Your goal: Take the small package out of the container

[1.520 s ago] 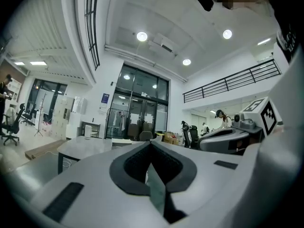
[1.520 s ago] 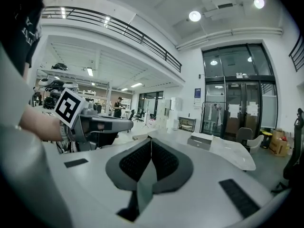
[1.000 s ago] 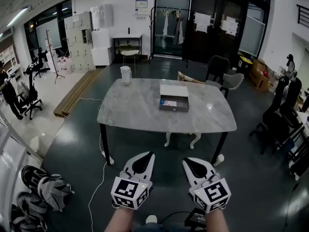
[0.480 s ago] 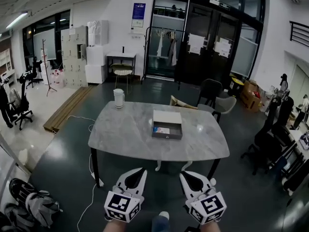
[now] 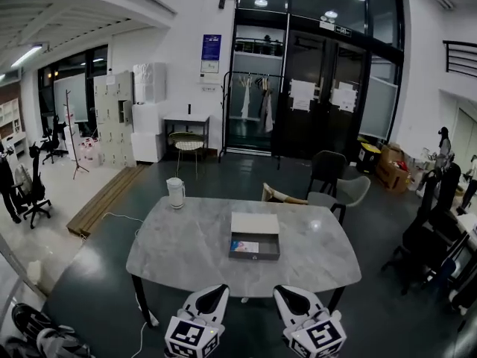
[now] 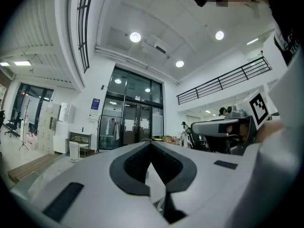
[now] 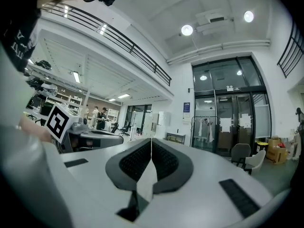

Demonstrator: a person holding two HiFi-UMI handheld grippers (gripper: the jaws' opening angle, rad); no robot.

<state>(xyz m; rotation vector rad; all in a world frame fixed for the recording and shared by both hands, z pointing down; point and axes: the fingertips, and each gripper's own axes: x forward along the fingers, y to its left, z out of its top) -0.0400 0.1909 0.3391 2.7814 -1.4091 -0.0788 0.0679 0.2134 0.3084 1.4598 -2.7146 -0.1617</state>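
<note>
Left gripper (image 5: pixel 216 294) and right gripper (image 5: pixel 286 295) are hovering pinched closed, empty, short of table (image 5: pixel 186 246); package (image 5: pixel 244 247) is sitting in box (image 5: pixel 255 224).

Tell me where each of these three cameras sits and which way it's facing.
Head view: on the person's head, looking forward and down at the table and the container; the left gripper and right gripper show at the bottom edge.
Left gripper view: rides the left gripper, looking level along its shut jaws toward the glass doors; the right gripper shows at right.
Right gripper view: rides the right gripper, looking level along its shut jaws; the left gripper shows at left.
Shared: all three face the glass doors.
</note>
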